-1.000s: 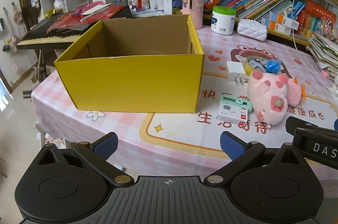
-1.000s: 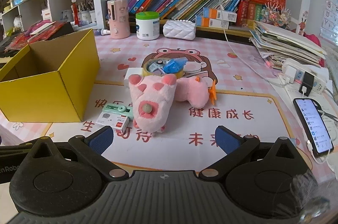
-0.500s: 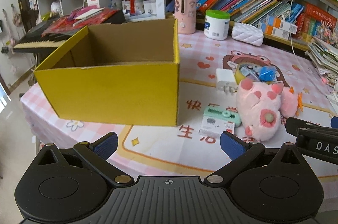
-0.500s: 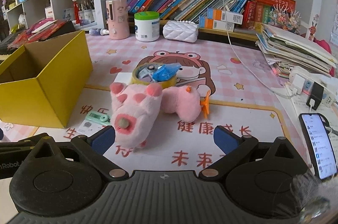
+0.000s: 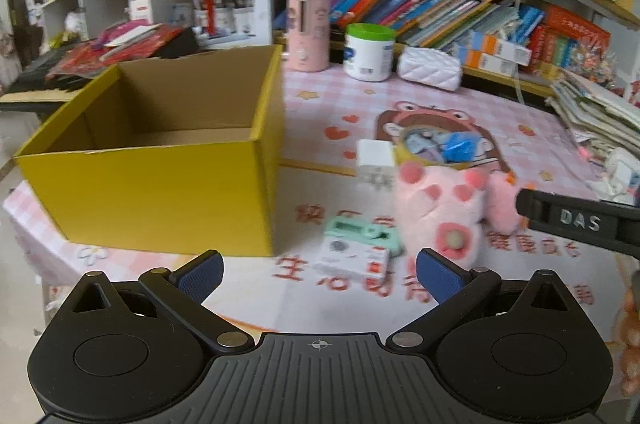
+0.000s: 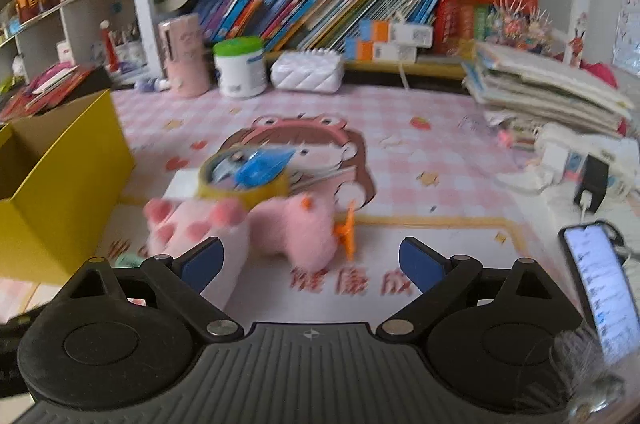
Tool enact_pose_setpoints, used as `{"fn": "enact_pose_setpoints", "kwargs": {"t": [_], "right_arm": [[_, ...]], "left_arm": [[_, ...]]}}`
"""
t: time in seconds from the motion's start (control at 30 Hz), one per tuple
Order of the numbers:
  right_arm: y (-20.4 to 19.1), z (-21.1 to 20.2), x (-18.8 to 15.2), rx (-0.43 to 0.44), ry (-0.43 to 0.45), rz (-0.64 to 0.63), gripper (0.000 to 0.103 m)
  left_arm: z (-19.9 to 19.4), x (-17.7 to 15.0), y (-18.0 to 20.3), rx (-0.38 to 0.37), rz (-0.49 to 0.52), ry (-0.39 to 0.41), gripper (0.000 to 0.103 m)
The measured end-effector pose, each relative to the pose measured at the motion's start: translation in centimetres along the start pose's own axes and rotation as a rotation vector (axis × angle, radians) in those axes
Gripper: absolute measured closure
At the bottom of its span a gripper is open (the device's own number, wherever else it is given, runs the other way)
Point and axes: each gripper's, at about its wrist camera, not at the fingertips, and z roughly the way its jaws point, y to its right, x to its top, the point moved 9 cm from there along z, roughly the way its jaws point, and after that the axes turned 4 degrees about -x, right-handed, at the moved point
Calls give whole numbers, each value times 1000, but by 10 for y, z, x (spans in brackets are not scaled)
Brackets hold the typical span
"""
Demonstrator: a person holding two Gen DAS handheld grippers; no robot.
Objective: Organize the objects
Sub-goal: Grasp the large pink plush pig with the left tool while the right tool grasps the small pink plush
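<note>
Right gripper, jaws wide but just narrowing, empty, nearing the pink plush toy: centre its body between the pads before squeezing, then carry to the yellow box.

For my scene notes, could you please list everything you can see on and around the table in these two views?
Cardboard box: 1, yellow, open and empty, table's left end.
Plush toy: 1, pink, lying mid-table.
Tape roll: 1, yellow, blue item inside, behind the plush.
Small white block: 1, left of the tape roll.
Mint-green gadget: 1, between box and plush.
White packet: 1, in front of the gadget.
Pink canister: 1, table's back.
Jar: 1, white, green lid, beside the canister.
Quilted pouch: 1, white, right of the jar.
Phone: 1, screen lit, far right.
Paper stack: 1, back right.
Books: many, shelf.
Left gripper: open, empty.
Right gripper: open, jaws just been closing, plush ahead of them.
</note>
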Motion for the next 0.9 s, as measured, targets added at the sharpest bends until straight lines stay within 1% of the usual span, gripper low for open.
{"fn": "enact_pose_setpoints", "kwargs": {"t": [0.17,0.33,0.43,0.57,0.77,0.87,0.9], "right_arm": [[20,7,9,-12,17,28,10],[33,17,14,-30,8,8,10],[40,22,18,-26,8,6,10],[49,26,23,-13,11,-2,10],[60,34,20,-3,-22,-15,10],[66,36,17,-9,-34,-15,10],[68,36,16,-12,-38,-14,10]], "left_arm": [[14,7,30,-68,36,-4,0],[36,15,60,-112,76,-21,0],[54,17,72,-108,101,-46,0],[74,19,82,-94,107,-89,0],[99,17,94,-58,163,-132,2],[106,15,97,-59,157,-149,9],[108,15,98,-65,153,-153,15]]}}
